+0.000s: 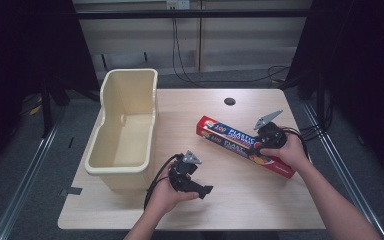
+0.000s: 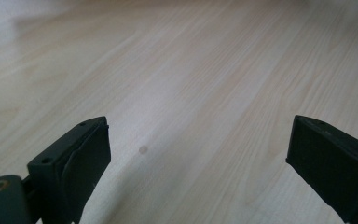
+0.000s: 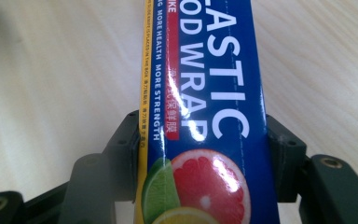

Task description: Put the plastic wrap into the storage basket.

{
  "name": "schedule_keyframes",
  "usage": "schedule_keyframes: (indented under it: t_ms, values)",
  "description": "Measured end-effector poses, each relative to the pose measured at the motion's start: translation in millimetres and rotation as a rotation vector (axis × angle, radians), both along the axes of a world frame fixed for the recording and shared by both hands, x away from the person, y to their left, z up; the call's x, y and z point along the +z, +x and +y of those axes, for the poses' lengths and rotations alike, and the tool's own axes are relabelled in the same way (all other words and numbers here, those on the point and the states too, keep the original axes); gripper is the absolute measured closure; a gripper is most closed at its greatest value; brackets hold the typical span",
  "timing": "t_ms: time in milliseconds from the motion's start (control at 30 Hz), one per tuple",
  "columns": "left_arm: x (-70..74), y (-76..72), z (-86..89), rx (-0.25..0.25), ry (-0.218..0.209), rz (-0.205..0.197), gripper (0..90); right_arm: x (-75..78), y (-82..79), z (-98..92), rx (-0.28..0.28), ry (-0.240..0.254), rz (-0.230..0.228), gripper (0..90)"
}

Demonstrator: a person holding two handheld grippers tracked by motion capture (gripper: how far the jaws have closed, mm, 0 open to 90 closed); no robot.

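Observation:
A long red and blue plastic wrap box (image 1: 240,144) lies slanted on the right half of the wooden table (image 1: 260,200). My right gripper (image 1: 258,148) is shut on the box near its nearer end; in the right gripper view both black jaws press the sides of the plastic wrap box (image 3: 205,112), whose fruit picture shows between them. My left gripper (image 1: 206,191) is held low over bare wood at the front centre of the table. In the left gripper view my left gripper (image 2: 196,158) stands open with nothing between its jaws.
A cream plastic tub (image 1: 125,130) stands on the left part of the table, open and with nothing visible inside. A round cable hole (image 1: 229,101) is in the tabletop at the back. Cables run on the floor behind the table.

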State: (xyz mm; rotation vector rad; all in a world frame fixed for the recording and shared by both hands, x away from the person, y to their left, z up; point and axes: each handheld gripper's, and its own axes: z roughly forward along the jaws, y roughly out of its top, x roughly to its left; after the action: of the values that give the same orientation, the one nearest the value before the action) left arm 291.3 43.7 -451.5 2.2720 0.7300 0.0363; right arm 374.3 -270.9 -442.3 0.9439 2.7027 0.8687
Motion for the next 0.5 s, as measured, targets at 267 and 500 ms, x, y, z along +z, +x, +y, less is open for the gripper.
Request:
schedule_keyframes:
  t_ms: [267, 500]
  values:
    - [21.2, 5.9, -0.9, -0.087, 0.055, -0.022, 4.5, 10.4, -23.3, -3.4, 0.096, 0.019, 0.007, 41.8]
    - [37.3, 12.1, -12.2, -0.111, 0.079, -0.031, 4.3, 17.2, -35.4, -2.1, 0.182, 0.011, 0.009, 41.8]
